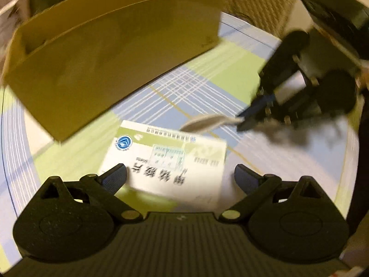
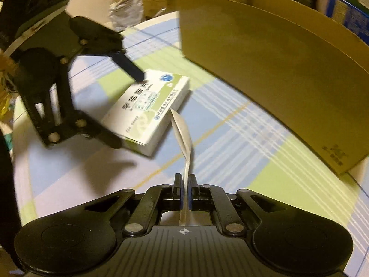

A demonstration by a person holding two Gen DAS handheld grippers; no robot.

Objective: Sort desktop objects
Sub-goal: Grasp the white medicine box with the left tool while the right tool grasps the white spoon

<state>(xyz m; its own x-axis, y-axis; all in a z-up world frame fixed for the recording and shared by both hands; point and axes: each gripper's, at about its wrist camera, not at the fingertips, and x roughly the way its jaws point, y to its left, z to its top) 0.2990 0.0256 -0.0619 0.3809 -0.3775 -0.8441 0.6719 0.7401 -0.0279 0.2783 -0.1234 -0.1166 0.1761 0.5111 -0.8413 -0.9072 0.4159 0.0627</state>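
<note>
A white and green medicine box (image 1: 170,161) lies flat on the plaid tablecloth. My left gripper (image 1: 181,176) hovers over it, open, one finger on each side and neither pad pressing. In the right wrist view the medicine box (image 2: 150,106) lies between the left gripper's (image 2: 126,110) spread fingers. My right gripper (image 2: 185,191) is shut on the handle of a metal spoon (image 2: 182,127), whose bowl sticks forward above the cloth beside the medicine box. From the left wrist view the spoon (image 1: 205,122) juts out of the right gripper (image 1: 249,120) at the right.
A tall open-topped cardboard box (image 1: 103,57) stands on the table just behind the medicine box, also seen as the cardboard box (image 2: 276,57) at the right. The round table's edge (image 2: 152,22) runs behind it. Beyond lie a crumpled bag (image 2: 124,7) and other clutter.
</note>
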